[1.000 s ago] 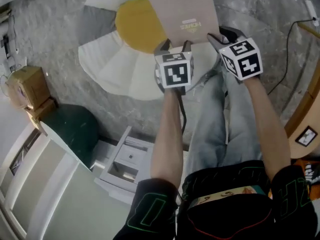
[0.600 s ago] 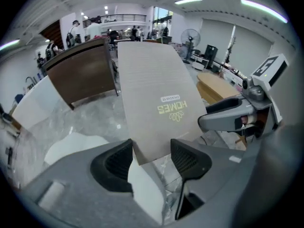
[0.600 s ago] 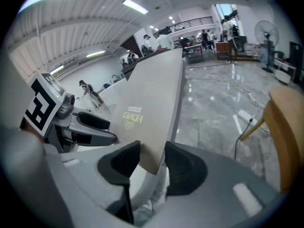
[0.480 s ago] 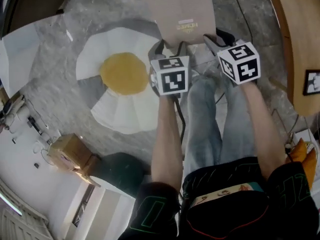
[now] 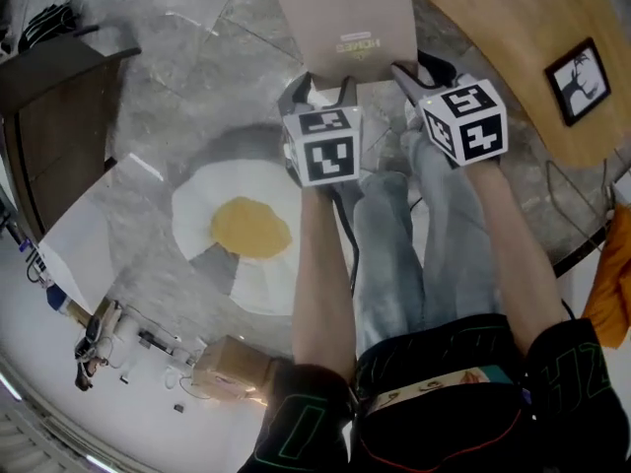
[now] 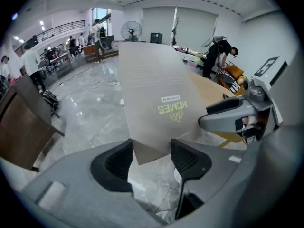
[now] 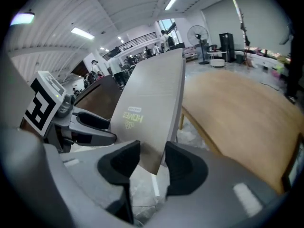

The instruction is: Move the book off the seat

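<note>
A thin beige book [image 5: 345,13] with small print near its lower edge is held up in the air in front of me. My left gripper [image 5: 320,92] is shut on its lower left corner, and the right gripper [image 5: 419,72] is shut on its lower right corner. In the left gripper view the book's [image 6: 156,94] corner sits between the jaws of the left gripper [image 6: 152,151], and the right gripper shows at the right side. In the right gripper view the book [image 7: 147,103] runs edge-on into the right gripper [image 7: 152,158]. No seat is in view.
A round wooden table [image 5: 513,57] with a framed picture [image 5: 577,79] lies at the upper right. On the grey floor are a fried-egg-shaped rug [image 5: 246,235], a dark wooden cabinet [image 5: 54,116] at the left and a cardboard box [image 5: 232,368] below. My legs stand under the grippers.
The view has swung round: the egg rug slid from under the book to the lower left, and the wooden table came in at the right. Both grippers still hold the book.
</note>
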